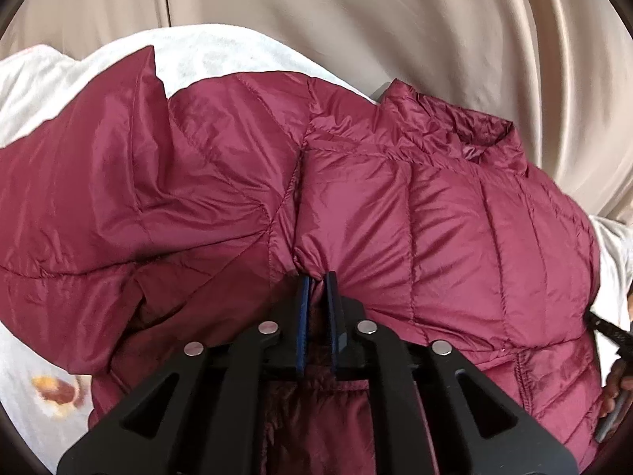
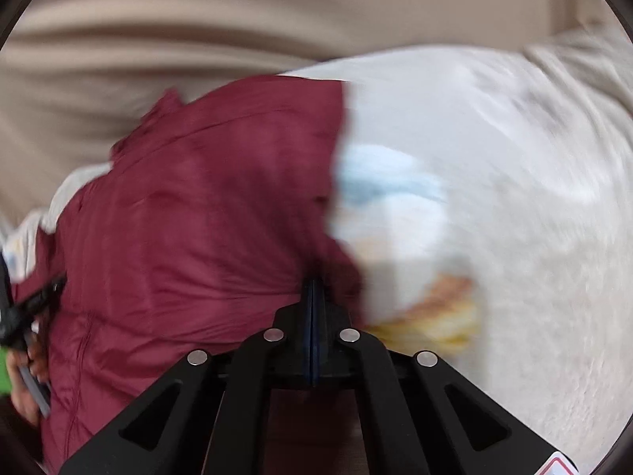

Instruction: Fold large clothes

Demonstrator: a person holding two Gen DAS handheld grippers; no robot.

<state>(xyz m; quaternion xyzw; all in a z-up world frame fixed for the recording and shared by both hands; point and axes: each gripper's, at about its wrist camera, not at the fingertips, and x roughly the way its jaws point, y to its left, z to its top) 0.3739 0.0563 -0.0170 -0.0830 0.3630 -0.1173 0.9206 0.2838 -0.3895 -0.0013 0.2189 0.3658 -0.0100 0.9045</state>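
A maroon quilted puffer jacket [image 1: 455, 206] lies spread on a white blanket [image 1: 221, 59]. Its collar points to the upper right and one sleeve reaches to the upper left. My left gripper [image 1: 315, 279] is shut on a pinch of jacket fabric near the armpit seam. In the blurred right wrist view the jacket [image 2: 190, 217] fills the left half. My right gripper [image 2: 313, 285] is shut on the jacket's edge, with fabric gathered at the tips. The other gripper shows at the far left of the right wrist view [image 2: 23, 308] and at the right edge of the left wrist view [image 1: 613, 332].
The white blanket [image 2: 494, 158] carries a printed pattern in blue and yellow [image 2: 435, 316]. Beige curtains [image 1: 395, 19] hang behind it. A reddish-yellow print mark [image 1: 55, 392] is on the blanket at lower left.
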